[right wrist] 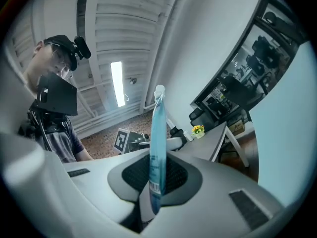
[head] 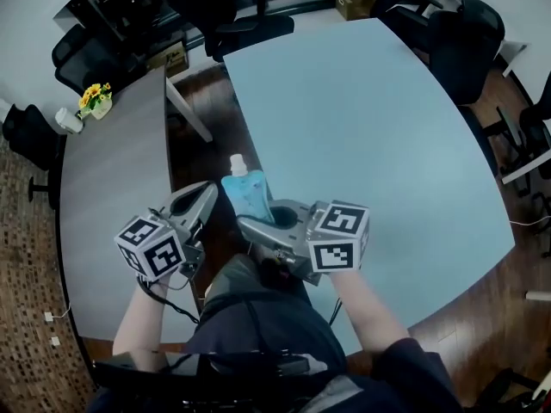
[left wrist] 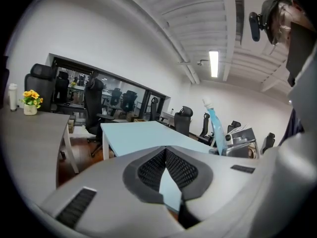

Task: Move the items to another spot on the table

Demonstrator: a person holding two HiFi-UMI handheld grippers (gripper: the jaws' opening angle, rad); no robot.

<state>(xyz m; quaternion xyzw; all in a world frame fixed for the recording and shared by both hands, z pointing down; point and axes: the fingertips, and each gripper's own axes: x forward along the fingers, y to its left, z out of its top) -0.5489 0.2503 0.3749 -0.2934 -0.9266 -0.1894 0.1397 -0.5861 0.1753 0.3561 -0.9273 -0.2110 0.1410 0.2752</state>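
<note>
A flat blue pouch (head: 245, 194) with a white screw cap (head: 237, 162) stands upright over the near edge of the light-blue table (head: 370, 127). My right gripper (head: 250, 224) is shut on its lower part. In the right gripper view the pouch (right wrist: 158, 123) shows edge-on, pinched between the dark pads of the right gripper (right wrist: 155, 180). My left gripper (head: 208, 190) hangs just left of the pouch, over the gap between the tables. It is shut with nothing in it, its pads (left wrist: 148, 167) meeting at the tips. From the left gripper view the pouch (left wrist: 215, 128) rises at the right.
A grey table (head: 112, 196) lies to the left, carrying a pot of yellow flowers (head: 95, 100) and a white cup (head: 67, 120) at its far end. Wood floor (head: 194, 101) shows between the two tables. Black office chairs (head: 461, 41) ring the blue table's far side.
</note>
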